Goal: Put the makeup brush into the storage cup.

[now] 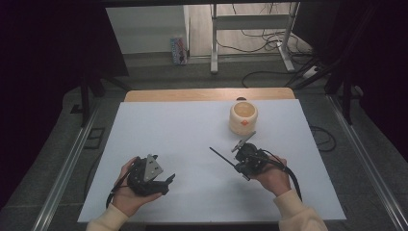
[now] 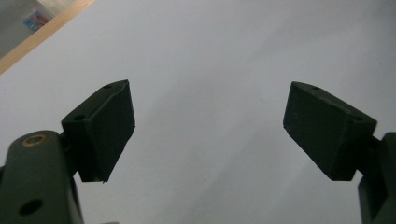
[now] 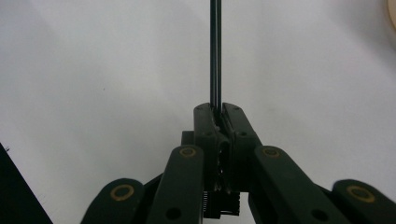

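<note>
The right gripper (image 1: 231, 161) sits in the person's right hand (image 1: 274, 175) at the near right of the white counter (image 1: 192, 139), aimed up and to the left across the surface, with its cable looping back along the cream sleeve (image 1: 300, 214). Its fingers (image 3: 205, 122) are pressed together on a thin black stick (image 3: 215, 51), which juts straight out from between them; in the high view the stick (image 1: 219, 155) shows as a slim dark line slanting away from the gripper just over the counter. The left gripper (image 1: 169, 182) rests in the left hand (image 1: 129, 192) at the near left, pointing to the right toward the middle of the counter, the grey three-cornered plate (image 1: 153, 168) on top of it tilted upward. Its fingers (image 2: 105, 128) stand wide apart with nothing between them but the bare white surface beyond. The two grippers are well apart, and the stick's tip lies between them, nearer the right one. A cream round pot (image 1: 243, 117) with an orange mark on its side stands farther back on the counter, beyond the right gripper and apart from it. A strip of wooden edge (image 1: 207, 94) shows behind the white sheet, and cables (image 1: 262, 41) trail over the floor beyond.
</note>
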Action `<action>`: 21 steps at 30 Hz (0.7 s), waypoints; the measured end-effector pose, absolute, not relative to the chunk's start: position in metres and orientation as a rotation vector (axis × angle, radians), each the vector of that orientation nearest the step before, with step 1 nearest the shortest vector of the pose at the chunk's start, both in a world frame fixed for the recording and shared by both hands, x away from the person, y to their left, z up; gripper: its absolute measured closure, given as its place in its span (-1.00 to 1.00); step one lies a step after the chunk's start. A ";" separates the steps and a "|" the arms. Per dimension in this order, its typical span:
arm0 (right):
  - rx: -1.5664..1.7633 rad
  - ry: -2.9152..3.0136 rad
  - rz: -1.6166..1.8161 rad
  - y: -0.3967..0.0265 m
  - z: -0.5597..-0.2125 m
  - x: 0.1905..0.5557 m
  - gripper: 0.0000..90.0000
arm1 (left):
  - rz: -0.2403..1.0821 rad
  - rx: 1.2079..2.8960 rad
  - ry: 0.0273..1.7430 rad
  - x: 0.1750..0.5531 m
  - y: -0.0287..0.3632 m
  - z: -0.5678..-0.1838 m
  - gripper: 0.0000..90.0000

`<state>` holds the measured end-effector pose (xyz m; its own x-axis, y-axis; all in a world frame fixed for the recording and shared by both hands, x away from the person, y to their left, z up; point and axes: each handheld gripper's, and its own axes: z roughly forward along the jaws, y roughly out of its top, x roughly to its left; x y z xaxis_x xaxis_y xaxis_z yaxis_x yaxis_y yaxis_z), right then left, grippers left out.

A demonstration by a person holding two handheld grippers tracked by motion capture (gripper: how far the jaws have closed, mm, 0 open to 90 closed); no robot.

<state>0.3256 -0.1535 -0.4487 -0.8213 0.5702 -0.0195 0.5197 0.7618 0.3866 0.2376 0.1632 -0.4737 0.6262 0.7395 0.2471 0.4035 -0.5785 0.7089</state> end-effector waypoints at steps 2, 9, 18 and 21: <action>0.864 2.820 0.564 -0.153 -0.448 0.325 0.91 | 0.711 2.242 0.882 0.239 0.159 -0.473 -0.61; 0.865 2.811 0.583 -0.157 -0.443 0.323 0.91 | 0.714 2.234 0.875 0.242 0.149 -0.469 -0.62; 0.868 2.813 0.601 -0.159 -0.442 0.321 0.91 | 0.687 2.222 0.871 0.247 0.144 -0.465 -0.62; 0.862 2.820 0.602 -0.158 -0.443 0.321 0.91 | 0.684 2.226 0.871 0.248 0.143 -0.466 -0.61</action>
